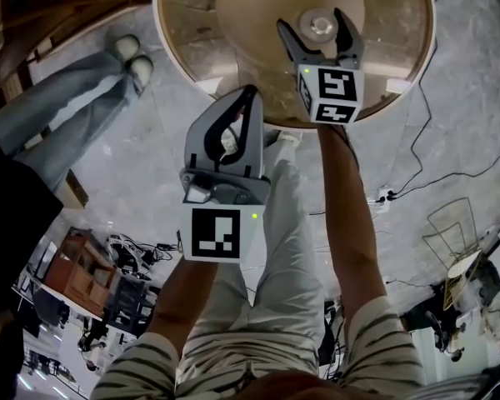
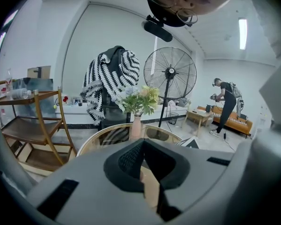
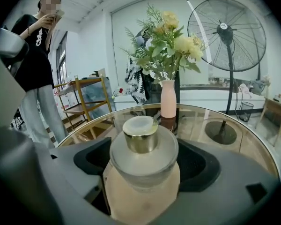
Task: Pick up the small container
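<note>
The small container (image 1: pixel 321 25) is a squat frosted glass jar with a gold collar and pale cap (image 3: pixel 139 134). It stands on the round glass table (image 1: pixel 171 40) (image 3: pixel 215 121). My right gripper (image 1: pixel 311 20) (image 3: pixel 144 167) is open, one finger on each side of the jar, with a small gap between pads and glass. My left gripper (image 1: pixel 250 94) (image 2: pixel 143 146) hangs just off the table's near edge, left of the right one. Its fingertips meet and nothing is between them.
Beyond the jar stands a pink vase of flowers (image 3: pixel 167 100) (image 2: pixel 135 125). A person in jeans (image 1: pixel 58 98) (image 3: pixel 35 78) stands close to the table's left side. Also around are a floor fan (image 3: pixel 227 36), wooden shelves (image 2: pixel 33 125) and floor cables (image 1: pixel 433 140).
</note>
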Demonstrator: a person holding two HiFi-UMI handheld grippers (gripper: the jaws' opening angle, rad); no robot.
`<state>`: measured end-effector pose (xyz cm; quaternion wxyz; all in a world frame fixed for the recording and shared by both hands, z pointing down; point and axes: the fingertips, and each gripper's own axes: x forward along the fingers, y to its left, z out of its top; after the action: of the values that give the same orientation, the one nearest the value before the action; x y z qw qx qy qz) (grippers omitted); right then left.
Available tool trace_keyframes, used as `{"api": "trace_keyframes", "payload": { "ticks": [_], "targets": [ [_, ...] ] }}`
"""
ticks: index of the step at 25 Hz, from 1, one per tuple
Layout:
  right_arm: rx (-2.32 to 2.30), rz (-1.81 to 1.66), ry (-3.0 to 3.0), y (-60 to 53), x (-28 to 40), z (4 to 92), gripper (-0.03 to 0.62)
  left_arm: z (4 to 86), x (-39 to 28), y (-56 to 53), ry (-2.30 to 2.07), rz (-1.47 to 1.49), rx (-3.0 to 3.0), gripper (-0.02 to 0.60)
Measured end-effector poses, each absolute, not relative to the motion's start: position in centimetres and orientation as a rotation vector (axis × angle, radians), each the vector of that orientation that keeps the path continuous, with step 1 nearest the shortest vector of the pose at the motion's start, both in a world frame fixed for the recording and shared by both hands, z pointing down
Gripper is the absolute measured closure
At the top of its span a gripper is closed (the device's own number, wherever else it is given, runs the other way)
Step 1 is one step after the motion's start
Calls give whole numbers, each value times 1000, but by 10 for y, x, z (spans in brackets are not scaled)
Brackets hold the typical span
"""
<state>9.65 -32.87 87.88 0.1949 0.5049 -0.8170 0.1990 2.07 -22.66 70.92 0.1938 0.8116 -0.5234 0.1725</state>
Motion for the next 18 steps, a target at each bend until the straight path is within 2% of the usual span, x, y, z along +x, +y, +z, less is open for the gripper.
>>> {"api": "trace_keyframes", "payload": {
  "ticks": [6,10,18],
  "targets": [
    [1414,536,-2261,-335,95,888,191,711,14,-227,-1482,493,2265,580],
    [1424,498,-2211,-336,99,892,263,712,6,-229,-1500,481,2253,579],
    [1456,514,-2229,-333,103,883,264,709,0,-224,-1512,475,2251,580]
  ]
}}
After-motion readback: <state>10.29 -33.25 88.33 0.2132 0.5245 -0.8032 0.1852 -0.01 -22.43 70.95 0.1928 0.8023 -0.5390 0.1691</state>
